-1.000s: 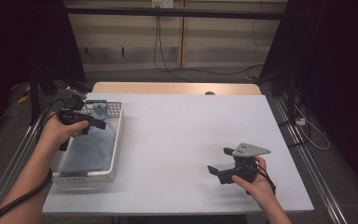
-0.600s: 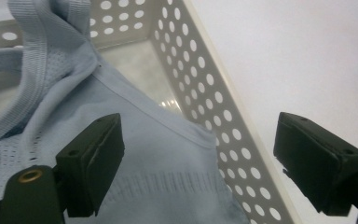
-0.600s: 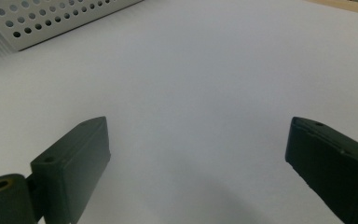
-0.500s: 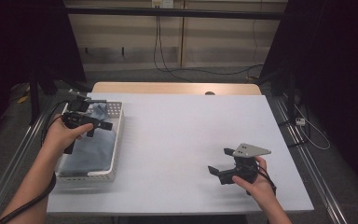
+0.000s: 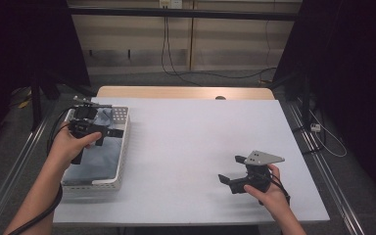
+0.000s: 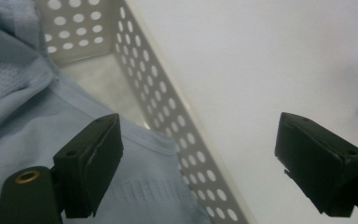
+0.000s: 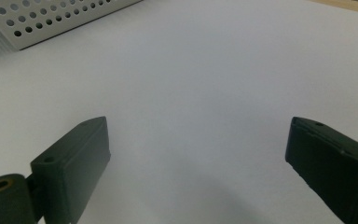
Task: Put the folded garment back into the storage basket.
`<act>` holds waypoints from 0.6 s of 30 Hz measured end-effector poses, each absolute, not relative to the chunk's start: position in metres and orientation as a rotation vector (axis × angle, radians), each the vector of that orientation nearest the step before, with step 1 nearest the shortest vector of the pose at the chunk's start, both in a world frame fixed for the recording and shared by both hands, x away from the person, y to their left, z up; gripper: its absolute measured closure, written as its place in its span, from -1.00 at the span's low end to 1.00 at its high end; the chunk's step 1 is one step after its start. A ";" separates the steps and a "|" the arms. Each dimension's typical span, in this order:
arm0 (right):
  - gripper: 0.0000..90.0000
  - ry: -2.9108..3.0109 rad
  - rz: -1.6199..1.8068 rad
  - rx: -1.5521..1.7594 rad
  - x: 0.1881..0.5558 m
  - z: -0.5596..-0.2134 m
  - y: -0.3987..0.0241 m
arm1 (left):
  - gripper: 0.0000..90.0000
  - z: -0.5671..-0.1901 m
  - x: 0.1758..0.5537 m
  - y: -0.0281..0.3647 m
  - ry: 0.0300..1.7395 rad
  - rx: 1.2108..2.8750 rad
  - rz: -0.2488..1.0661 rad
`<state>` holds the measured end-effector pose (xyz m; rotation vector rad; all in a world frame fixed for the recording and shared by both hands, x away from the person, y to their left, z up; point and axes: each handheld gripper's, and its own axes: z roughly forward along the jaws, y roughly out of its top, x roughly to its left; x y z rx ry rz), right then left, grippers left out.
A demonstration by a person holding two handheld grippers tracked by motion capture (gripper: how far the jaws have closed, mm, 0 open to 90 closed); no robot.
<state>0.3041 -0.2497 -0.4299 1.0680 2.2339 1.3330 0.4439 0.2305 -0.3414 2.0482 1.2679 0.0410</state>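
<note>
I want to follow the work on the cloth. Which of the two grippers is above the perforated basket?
The left gripper: it hovers, jaws open, over the white perforated basket holding light blue cloth. The right gripper rests on the bare white table.

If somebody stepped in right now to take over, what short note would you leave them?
Left gripper: open, nothing between its fingers, held over the right wall of the white perforated basket at the table's left edge.
Right gripper: open, empty, low over bare table near the front right.
Light blue cloth: lying crumpled inside the basket, not gripped.
Done: nothing taken out so far, by the look of it.
Left: probably grasp the cloth and lift it out onto the table.
</note>
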 end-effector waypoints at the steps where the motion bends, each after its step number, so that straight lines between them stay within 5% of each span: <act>1: -0.86 2.234 1.333 1.068 0.304 -0.430 -0.250 | -0.66 -0.340 0.442 0.227 1.254 2.049 0.041; 18: -0.86 2.236 1.336 1.071 0.304 -0.431 -0.251 | -0.67 -0.330 0.430 0.198 1.135 2.074 0.031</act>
